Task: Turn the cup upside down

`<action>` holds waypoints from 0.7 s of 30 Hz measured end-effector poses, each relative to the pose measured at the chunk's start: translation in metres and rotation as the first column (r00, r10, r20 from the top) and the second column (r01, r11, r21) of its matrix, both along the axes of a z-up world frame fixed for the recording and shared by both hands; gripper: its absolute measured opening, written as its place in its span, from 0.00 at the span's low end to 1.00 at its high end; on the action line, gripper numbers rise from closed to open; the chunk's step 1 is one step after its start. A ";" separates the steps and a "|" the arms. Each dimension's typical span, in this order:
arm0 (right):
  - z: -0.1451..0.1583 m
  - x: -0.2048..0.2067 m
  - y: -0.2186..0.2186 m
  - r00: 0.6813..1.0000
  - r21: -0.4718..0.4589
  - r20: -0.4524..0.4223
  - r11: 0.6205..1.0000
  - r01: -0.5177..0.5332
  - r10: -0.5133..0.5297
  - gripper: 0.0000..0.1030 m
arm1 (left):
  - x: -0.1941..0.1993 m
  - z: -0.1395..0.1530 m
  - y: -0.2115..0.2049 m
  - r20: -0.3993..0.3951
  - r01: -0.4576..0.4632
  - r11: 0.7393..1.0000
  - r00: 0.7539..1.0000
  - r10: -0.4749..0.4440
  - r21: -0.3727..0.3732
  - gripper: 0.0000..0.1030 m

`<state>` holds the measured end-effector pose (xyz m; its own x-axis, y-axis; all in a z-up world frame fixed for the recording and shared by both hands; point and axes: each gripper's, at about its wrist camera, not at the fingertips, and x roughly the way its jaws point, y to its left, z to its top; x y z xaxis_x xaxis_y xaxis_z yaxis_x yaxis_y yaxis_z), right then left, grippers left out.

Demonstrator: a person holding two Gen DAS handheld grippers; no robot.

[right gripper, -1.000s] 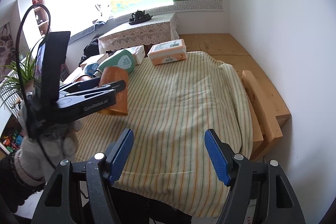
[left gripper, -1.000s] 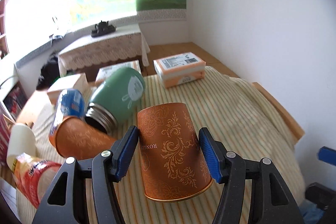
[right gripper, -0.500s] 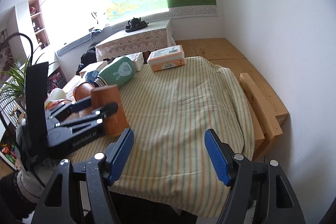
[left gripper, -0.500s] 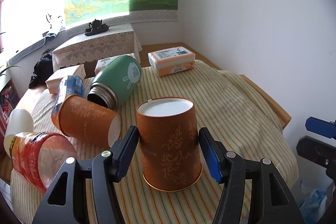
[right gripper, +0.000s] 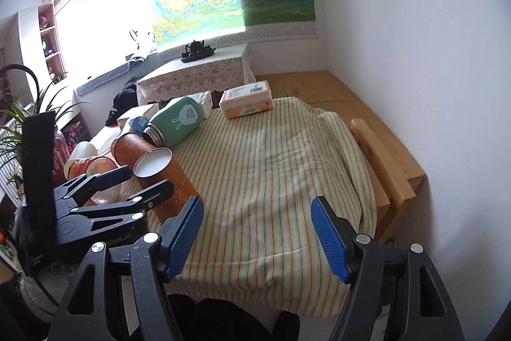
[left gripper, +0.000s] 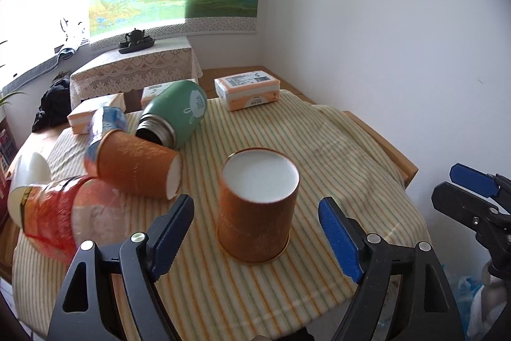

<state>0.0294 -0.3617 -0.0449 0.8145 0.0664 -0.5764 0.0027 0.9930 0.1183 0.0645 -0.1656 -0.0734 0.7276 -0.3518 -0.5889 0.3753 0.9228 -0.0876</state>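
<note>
An orange patterned cup (left gripper: 257, 213) stands upside down on the striped tablecloth (left gripper: 319, 149), its white base facing up. My left gripper (left gripper: 257, 240) is open; its blue pads stand apart on either side of the cup without touching it. The cup also shows in the right wrist view (right gripper: 166, 181), with the left gripper (right gripper: 137, 181) around it. My right gripper (right gripper: 257, 237) is open and empty, over the table's near edge, to the right of the cup.
A second orange cup (left gripper: 134, 168) lies on its side at the left, beside a green flask (left gripper: 175, 114), a blue can (left gripper: 105, 123), a red jar (left gripper: 60, 213) and a white cup (left gripper: 28, 178). An orange-white box (left gripper: 247, 88) sits at the far edge. A wooden bench (right gripper: 383, 162) stands right of the table.
The left gripper turned the cup upside down, set it on the cloth, then opened and drew back from it. The right gripper has stayed open.
</note>
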 end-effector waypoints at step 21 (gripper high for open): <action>0.000 -0.012 0.077 0.988 -0.030 0.155 1.000 -0.008 0.013 0.86 | -0.088 0.043 0.116 0.229 -0.263 0.965 0.938 0.260 -0.022 0.97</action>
